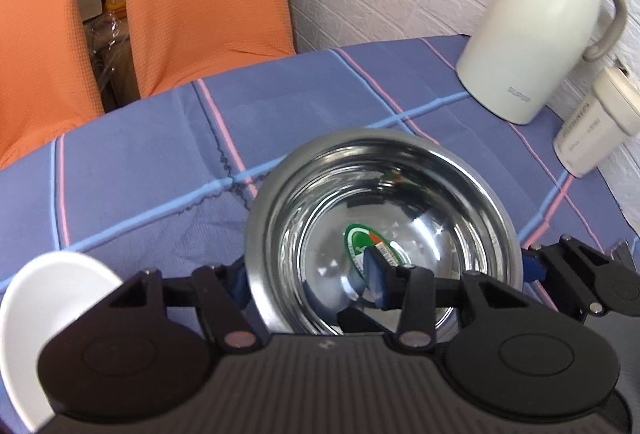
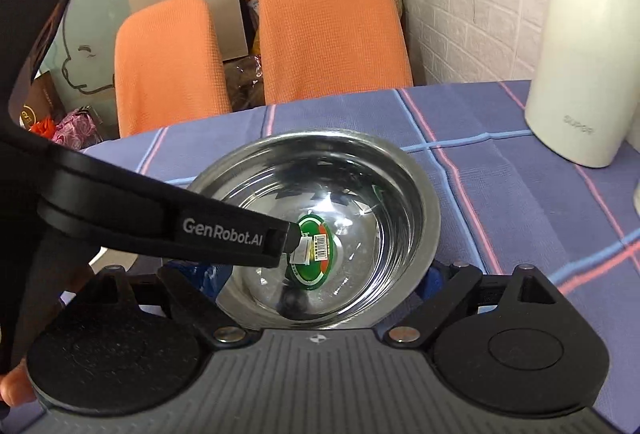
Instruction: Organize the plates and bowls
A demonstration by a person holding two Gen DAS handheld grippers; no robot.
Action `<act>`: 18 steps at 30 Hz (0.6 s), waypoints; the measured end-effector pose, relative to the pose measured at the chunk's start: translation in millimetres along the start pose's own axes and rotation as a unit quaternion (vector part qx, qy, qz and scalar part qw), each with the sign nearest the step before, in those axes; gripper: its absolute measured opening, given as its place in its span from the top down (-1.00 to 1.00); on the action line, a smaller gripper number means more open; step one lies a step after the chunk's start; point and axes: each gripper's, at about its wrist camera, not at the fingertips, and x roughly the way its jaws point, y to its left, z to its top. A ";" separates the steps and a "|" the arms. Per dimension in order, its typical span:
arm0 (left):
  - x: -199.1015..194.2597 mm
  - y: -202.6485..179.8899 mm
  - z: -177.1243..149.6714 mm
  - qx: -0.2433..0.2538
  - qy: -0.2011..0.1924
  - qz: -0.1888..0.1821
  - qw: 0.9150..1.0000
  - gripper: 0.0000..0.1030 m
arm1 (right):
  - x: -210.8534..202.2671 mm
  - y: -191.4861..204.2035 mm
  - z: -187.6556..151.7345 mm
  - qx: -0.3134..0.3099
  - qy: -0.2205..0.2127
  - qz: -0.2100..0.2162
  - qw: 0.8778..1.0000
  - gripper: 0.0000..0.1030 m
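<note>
A steel bowl (image 1: pixel 400 202) (image 2: pixel 360 194) with a green sticker inside sits on the blue checked tablecloth (image 1: pixel 140 162). My left gripper (image 1: pixel 306 278) straddles the bowl's left wall with its jaws half spread. One blue pad is inside the bowl over the sticker and the other is outside the rim. In the right wrist view the left gripper's black finger (image 2: pixel 224 230) reaches into the bowl from the left. My right gripper (image 2: pixel 312 276) has its jaws spread wide, a pad close to each side of the bowl's near part. A white plate (image 1: pixel 48 314) lies to the left.
A cream thermos jug (image 1: pixel 540 26) (image 2: pixel 580 74) and a small cream container (image 1: pixel 596 130) stand at the table's far right by the white brick wall. Two orange-covered chairs (image 2: pixel 332 34) and some bags stand beyond the far table edge.
</note>
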 end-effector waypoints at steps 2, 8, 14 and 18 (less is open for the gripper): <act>-10.6 -8.7 -8.5 0.008 -0.004 0.001 1.000 0.15 | -15.0 4.6 -6.5 -0.005 -0.008 -0.004 1.000 -0.54; -49.8 -30.8 -53.2 0.021 -0.006 0.001 1.000 0.15 | -63.3 22.6 -40.0 -0.017 -0.023 0.001 1.000 -0.54; -93.9 -43.8 -123.2 0.037 -0.013 0.014 0.999 0.13 | -100.9 48.8 -89.0 -0.008 -0.023 0.028 0.999 -0.55; -118.3 -40.4 -166.5 0.031 -0.012 0.018 0.999 0.13 | -119.7 71.6 -116.7 -0.016 -0.022 0.040 0.999 -0.55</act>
